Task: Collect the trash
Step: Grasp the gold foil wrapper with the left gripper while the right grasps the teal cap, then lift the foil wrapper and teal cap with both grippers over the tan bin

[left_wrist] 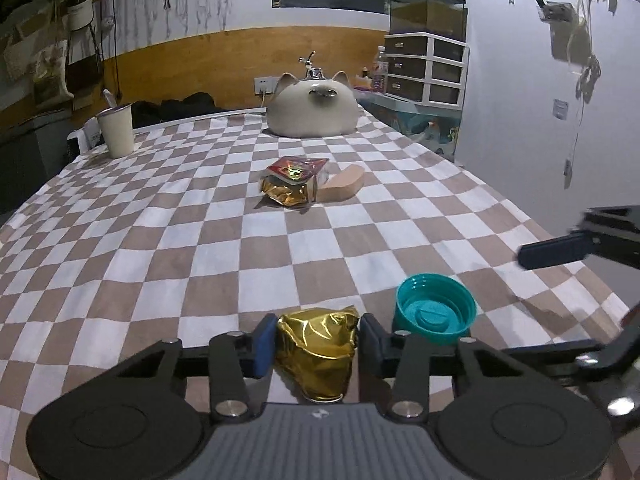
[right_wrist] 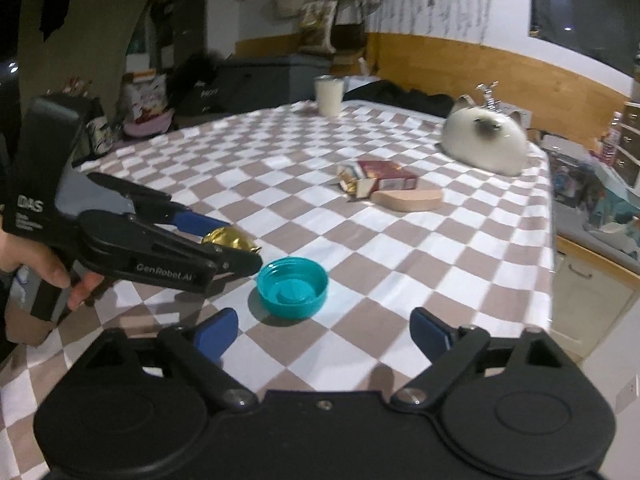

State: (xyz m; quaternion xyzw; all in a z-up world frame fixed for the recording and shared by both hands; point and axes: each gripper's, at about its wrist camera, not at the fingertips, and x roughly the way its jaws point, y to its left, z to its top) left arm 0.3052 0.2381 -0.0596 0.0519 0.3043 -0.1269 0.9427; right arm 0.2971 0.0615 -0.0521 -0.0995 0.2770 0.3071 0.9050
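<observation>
A crumpled gold foil wrapper [left_wrist: 318,354] lies on the checkered tablecloth [left_wrist: 200,240] close to the camera in the left wrist view. My left gripper [left_wrist: 318,342] is shut on it, one blue pad against each side. The right wrist view shows the same left gripper [right_wrist: 240,246] from the side, held by a hand [right_wrist: 36,264], with the foil [right_wrist: 226,237] in its jaws. A teal bottle cap [right_wrist: 292,286] lies open side up just beyond my right gripper [right_wrist: 322,328], which is open and empty. That cap [left_wrist: 434,314] sits right of the foil, with a right gripper finger [left_wrist: 560,250] above it.
A torn red and gold box [left_wrist: 294,182] and a tan wooden piece [left_wrist: 340,186] lie mid-table. A cat-shaped ceramic piece [left_wrist: 312,108] stands at the far end and a white cup [left_wrist: 116,130] at the far left. The table's edge [right_wrist: 550,248] drops off at the right.
</observation>
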